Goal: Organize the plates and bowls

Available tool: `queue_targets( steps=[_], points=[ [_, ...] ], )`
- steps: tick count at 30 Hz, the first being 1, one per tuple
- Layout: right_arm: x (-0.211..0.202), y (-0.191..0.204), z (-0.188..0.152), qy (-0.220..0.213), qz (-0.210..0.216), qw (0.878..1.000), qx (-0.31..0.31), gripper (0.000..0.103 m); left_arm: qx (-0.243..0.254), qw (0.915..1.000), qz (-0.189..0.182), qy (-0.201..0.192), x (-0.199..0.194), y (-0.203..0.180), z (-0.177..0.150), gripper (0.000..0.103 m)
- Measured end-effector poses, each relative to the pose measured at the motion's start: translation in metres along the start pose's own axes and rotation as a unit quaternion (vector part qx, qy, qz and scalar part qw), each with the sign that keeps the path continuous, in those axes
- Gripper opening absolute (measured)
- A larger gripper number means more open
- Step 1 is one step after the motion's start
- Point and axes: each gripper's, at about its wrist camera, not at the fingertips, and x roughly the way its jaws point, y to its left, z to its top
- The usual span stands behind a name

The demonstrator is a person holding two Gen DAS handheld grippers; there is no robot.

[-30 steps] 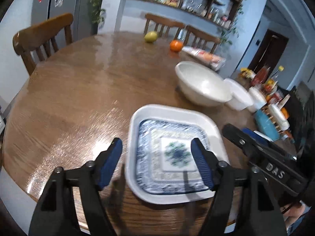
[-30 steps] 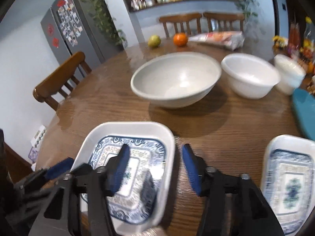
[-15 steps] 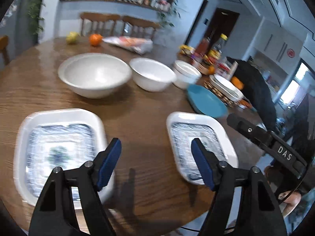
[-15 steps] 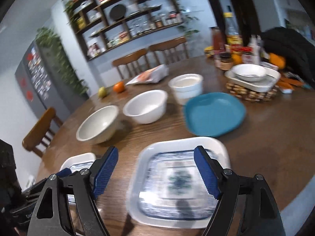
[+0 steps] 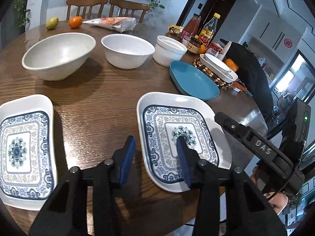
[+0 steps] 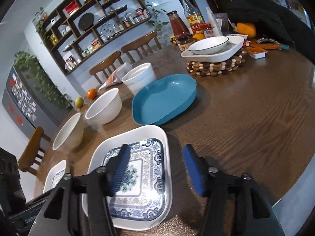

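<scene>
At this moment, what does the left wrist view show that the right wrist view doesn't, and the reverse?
Only the left wrist view shows the whole left-hand blue-patterned white rectangular plate and the right gripper's black body from outside.

Only the right wrist view shows the dark wall shelving, the grey fridge with magnets and the orange sauce packet.

Both show the right-hand blue-patterned plate, which the open left gripper and open right gripper each straddle at one edge, plus the teal dish and white bowls.
</scene>
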Motion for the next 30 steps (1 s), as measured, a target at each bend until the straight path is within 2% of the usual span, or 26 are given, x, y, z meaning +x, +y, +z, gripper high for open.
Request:
queue_targets(
  steps=[5,9,13,18,24,30],
  points=[
    [0.006,0.003,-0.001,0.005,-0.004,1.000,-0.013,0.042,0.006,0.9999,0.012,0.005,0.008,-0.003,-0.001,0.030],
    [0.013,0.006,-0.005,0.023,0.014,1.000,-0.010,0.043,0.005,0.9999,0.012,0.008,0.006,-0.002,-0.003,0.030],
    [0.015,0.015,-0.008,0.021,-0.003,0.999,-0.027,0.042,0.003,0.9996,0.027,0.003,-0.002,0.002,-0.007,0.030],
    [0.015,0.027,-0.010,0.028,0.020,0.999,-0.038,0.043,-0.010,0.9995,0.028,0.006,-0.015,0.010,-0.012,0.030],
    [0.019,0.045,-0.011,0.031,0.034,0.997,-0.060,0.043,-0.002,0.9985,0.050,-0.022,-0.035,0.012,-0.018,0.031],
    [0.026,0.058,-0.015,0.038,0.034,0.996,-0.072,0.043,-0.009,0.9985,0.053,-0.007,-0.033,0.019,-0.023,0.032]
  ],
)
